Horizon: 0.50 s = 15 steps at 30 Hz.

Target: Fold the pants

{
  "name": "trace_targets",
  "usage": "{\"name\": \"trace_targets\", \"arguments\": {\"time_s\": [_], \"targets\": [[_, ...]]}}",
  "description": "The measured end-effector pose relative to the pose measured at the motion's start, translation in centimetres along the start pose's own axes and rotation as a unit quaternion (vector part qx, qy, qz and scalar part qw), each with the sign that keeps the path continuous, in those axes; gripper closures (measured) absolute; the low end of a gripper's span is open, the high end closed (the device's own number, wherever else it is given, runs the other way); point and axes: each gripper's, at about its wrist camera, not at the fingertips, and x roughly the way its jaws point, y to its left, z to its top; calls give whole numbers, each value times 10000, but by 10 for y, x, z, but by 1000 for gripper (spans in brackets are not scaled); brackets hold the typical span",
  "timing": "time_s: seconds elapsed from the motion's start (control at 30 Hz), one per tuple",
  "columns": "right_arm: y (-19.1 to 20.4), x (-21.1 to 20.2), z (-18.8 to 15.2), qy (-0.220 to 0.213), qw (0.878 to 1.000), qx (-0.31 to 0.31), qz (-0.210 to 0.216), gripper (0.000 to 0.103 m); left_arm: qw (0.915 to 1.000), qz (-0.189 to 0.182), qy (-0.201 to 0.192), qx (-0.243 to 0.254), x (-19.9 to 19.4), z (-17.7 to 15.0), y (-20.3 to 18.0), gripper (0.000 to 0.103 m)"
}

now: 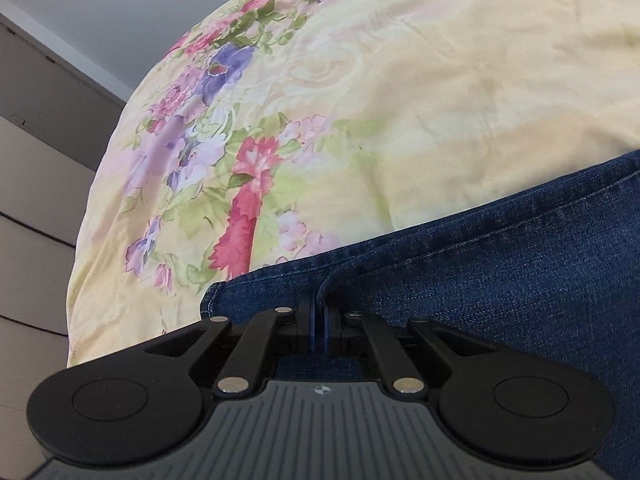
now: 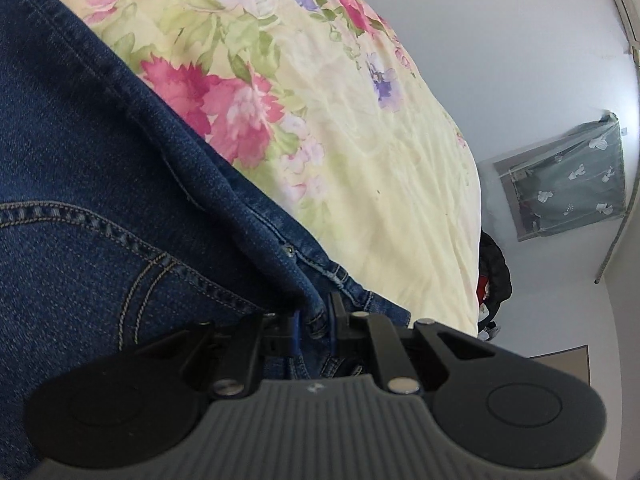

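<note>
With the jeans pinched by both the left gripper and the right gripper, a fold is judged under way, and the held edges must next be laid flat on the floral bedsheet.

A bed under a pale yellow floral sheet fills the room's middle. Past its left edge stands beige panelled furniture against a white wall. Beyond its right edge, a grey cactus-print curtain hangs on another white wall, with dark clothing heaped just beside the bed.
</note>
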Motion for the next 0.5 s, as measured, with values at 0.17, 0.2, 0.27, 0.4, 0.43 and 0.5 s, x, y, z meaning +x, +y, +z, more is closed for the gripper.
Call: {"name": "trace_targets", "arguments": {"time_s": [0.17,0.2,0.27,0.4,0.43,0.5], "targets": [[2,-2,2,62,9999,-34,-92,97,9998,-187,-89,-79,-6,-1,32,56],[2,-2,2,79,9999,-14,-121,97,9998,-52,-125,-125,-8,-1,37,44],[4,-1,4,127,9998,4,-183,97,9995,179,-186,-203,-11,0,47,43],[7,-2,8,195,9995,-14,-252,97,9949,459,-244,-863,-17,-4,76,44],[8,-2,8,206,9994,-10,-267,96,9930,406,-263,-1078,-20,-7,84,44],[8,-4,10,215,9990,-29,-379,94,9878,228,-264,-1515,-27,-19,99,44]]}}
